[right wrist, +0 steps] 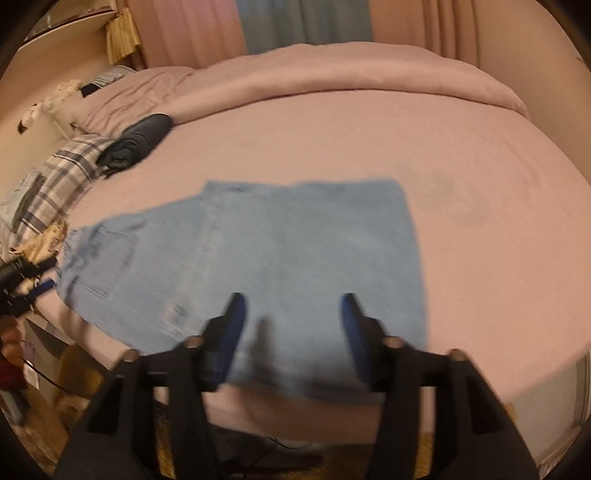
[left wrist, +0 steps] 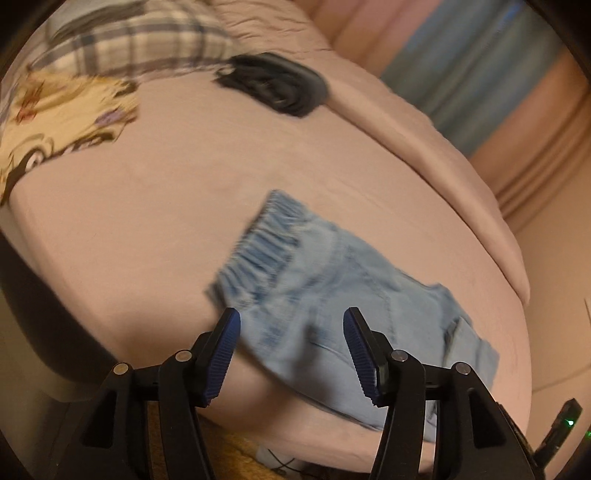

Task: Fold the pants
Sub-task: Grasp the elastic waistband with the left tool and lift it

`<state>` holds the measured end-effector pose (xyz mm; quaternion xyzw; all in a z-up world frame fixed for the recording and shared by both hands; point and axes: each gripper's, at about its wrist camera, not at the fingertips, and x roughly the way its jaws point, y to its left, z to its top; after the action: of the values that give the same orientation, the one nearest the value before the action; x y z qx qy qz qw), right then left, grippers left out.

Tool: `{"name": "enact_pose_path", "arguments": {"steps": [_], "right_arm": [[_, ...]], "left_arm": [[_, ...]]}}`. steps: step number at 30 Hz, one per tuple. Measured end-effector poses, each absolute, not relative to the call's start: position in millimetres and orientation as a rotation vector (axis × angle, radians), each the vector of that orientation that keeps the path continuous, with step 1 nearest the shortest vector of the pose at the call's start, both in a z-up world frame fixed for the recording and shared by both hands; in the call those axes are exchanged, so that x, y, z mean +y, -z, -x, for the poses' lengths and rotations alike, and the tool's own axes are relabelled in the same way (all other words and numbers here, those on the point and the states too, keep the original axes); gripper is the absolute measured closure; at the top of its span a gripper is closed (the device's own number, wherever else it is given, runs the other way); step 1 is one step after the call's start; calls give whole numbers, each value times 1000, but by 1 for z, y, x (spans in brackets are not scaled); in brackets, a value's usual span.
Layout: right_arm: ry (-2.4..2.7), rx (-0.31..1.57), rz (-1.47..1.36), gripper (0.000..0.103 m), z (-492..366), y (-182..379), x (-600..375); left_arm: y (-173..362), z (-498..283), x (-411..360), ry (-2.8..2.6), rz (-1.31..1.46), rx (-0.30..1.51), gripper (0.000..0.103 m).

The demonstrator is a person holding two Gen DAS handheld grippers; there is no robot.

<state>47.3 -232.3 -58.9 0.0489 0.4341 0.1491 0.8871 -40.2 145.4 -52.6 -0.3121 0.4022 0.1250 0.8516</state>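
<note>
The pants (right wrist: 280, 258) were light blue jeans, and they lay flat on the bed (right wrist: 461, 147), close to its near edge. They looked folded over into a short, wide shape. The stretchy waistband (left wrist: 262, 240) was at the left end, and a back pocket (right wrist: 110, 254) showed next to it.

My right tool (right wrist: 291, 332) hung over the near edge of the pants. Its two blue pads were spread apart and nothing was pinched between them. My left tool (left wrist: 291, 354) was over the waistband end. Its pads were spread apart too, with only the jeans lying below them.

In the right wrist view I could see the left tool far off at the left side, by the waistband.

Further up the pink bed sat a dark rolled-up bundle of cloth (right wrist: 136, 144). Beside it was a checked pillow (right wrist: 55, 173), and a yellow cloth with pictures (left wrist: 66, 110). Behind the bed hung pink and blue curtains (right wrist: 303, 22).
</note>
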Motion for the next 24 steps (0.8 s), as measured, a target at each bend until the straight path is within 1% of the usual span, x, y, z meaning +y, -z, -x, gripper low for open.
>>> {"name": "enact_pose_path", "arguments": {"steps": [1, 5, 7, 9, 11, 16, 20, 24], "right_arm": [[-316, 900, -86, 45, -51, 56, -223], [-341, 935, -31, 43, -74, 63, -185], [-327, 983, -8, 43, -83, 77, -173], [-298, 1031, 32, 39, -89, 95, -164], [-293, 980, 90, 39, -84, 97, -157], [-321, 999, 31, 38, -88, 97, -169], [-314, 984, 49, 38, -85, 96, -169], [-312, 982, 38, 37, -86, 98, -165]], "left_arm": [[58, 39, 151, -275, 667, 860, 45], [77, 29, 153, -277, 665, 917, 45], [84, 24, 157, -264, 683, 932, 45], [89, 24, 162, -249, 715, 935, 44], [92, 23, 165, -229, 740, 935, 42], [94, 20, 167, -211, 756, 934, 38], [95, 15, 166, -190, 736, 941, 31], [96, 10, 163, -184, 704, 933, 29]]}}
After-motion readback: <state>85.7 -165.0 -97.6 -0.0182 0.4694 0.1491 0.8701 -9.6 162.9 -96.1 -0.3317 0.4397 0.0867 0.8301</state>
